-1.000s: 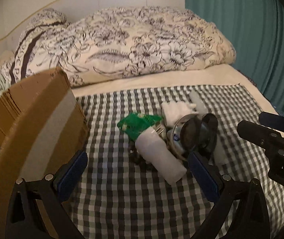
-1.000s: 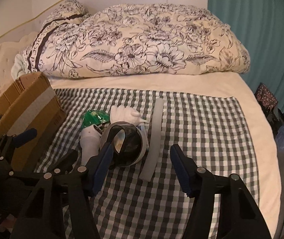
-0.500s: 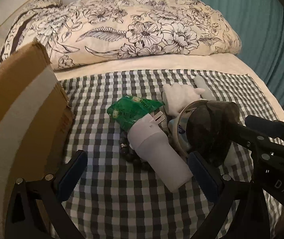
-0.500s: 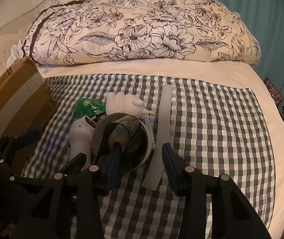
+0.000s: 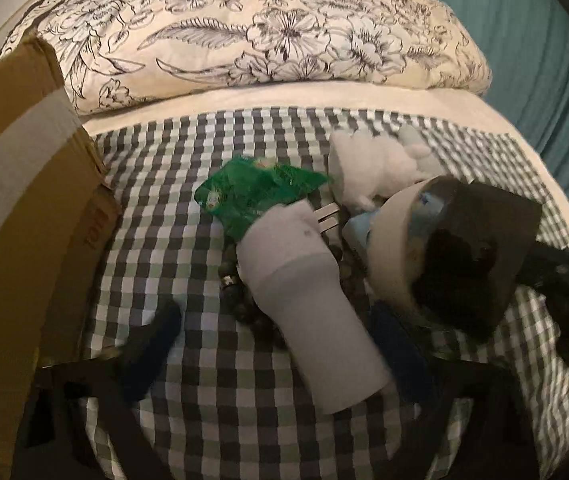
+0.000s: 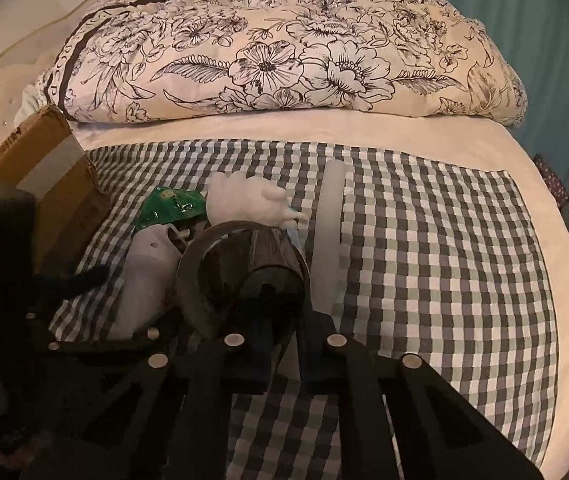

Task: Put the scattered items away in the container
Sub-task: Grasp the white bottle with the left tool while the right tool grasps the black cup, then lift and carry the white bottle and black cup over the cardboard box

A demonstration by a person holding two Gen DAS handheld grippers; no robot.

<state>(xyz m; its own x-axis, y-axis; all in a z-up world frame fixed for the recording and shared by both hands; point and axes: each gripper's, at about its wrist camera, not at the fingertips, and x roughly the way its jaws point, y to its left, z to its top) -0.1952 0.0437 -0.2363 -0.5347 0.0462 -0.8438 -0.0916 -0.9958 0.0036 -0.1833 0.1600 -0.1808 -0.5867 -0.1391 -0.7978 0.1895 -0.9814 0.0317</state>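
Roll of dark tape (image 6: 244, 276): wide ring, glossy dark band, pale inner core; clamped at its near rim between the right gripper (image 6: 284, 354) fingers, which have closed since a second ago. White plug-in device (image 5: 304, 300) lies between the spread left gripper (image 5: 280, 344) fingers. Cardboard box (image 5: 24, 200) left of it; contents hidden.

free: checked cloth (image 6: 424, 264) right of strip (image 6: 326, 236) | blocked: item pile (image 5: 304, 264), box (image 5: 24, 208) left
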